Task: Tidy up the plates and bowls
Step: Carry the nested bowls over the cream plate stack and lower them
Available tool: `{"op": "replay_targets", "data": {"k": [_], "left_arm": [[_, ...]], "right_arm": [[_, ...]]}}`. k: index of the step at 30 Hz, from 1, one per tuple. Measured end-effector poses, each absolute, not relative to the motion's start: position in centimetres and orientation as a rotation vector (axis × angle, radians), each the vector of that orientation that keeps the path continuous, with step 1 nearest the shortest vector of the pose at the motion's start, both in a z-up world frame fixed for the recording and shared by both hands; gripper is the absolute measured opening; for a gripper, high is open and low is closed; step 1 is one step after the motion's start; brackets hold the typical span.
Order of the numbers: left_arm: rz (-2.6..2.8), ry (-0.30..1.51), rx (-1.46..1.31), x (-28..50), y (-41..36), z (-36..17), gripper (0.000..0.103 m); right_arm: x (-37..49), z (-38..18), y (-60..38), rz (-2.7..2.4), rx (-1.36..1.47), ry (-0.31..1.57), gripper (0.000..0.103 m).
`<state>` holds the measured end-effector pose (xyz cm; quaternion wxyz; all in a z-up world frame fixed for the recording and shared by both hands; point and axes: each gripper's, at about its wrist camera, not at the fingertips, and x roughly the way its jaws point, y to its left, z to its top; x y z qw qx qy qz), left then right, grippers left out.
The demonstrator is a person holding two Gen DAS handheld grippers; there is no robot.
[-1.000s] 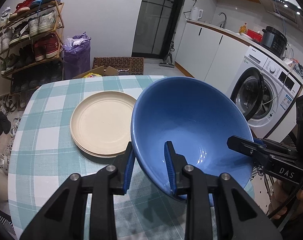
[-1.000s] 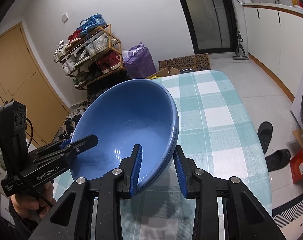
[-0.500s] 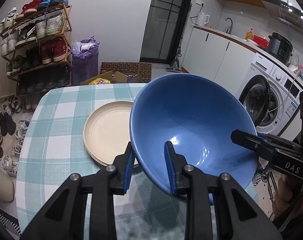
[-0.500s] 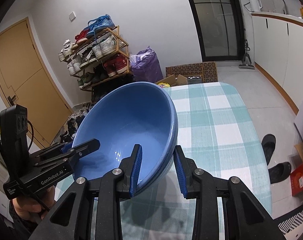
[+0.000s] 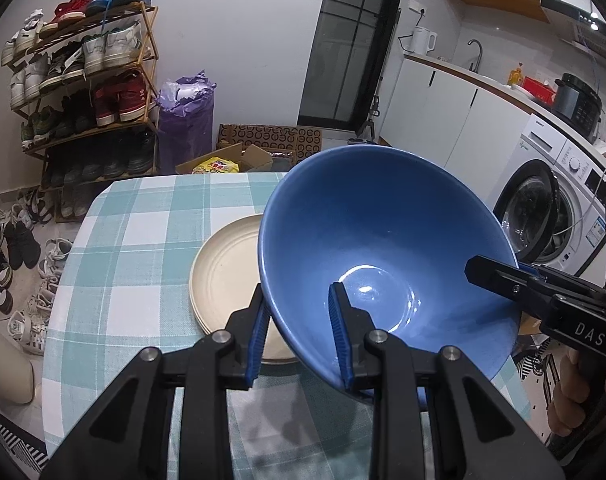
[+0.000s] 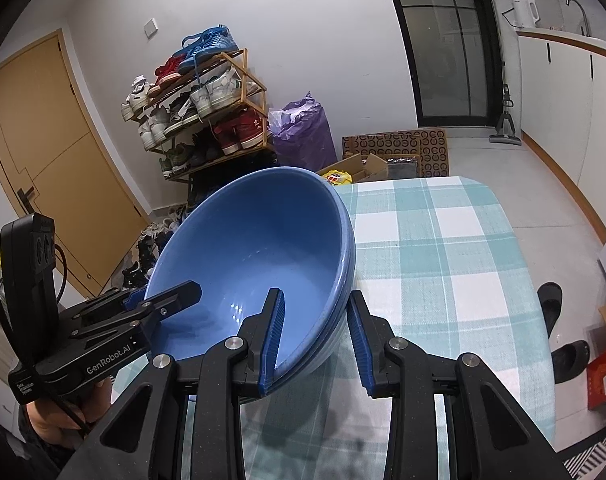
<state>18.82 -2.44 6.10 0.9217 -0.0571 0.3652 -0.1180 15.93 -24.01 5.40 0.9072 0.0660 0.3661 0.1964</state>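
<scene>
The checked table [image 6: 443, 240] lay bare to the right, while cream plates [image 5: 227, 276] blocked its near left under the blue bowl [image 5: 383, 248].

Shoe rack [image 5: 83, 92], purple bag [image 5: 187, 120], washing machine [image 5: 551, 200], perhaps a kettle [image 5: 421, 40].

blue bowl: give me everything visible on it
The blue bowl is wide, deep, glossy, ceramic-looking and empty. The right wrist view shows stacked rims, so probably several nested bowls. It is held tilted above the checked tablecloth, partly over the cream plates. The left gripper and right gripper each clamp the rim on opposite sides, one pad inside, one outside.
</scene>
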Motion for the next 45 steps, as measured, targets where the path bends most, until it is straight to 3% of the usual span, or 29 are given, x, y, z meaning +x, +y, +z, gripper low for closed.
{"op": "replay_targets", "data": {"k": [45], "left_arm": [[-0.135, 0.806, -0.127, 28.0, 2.2, 0.6, 0.028]], "right_arm": [[27.9, 0.3, -17.4, 0.468, 0.054, 0.826, 0.032]]}}
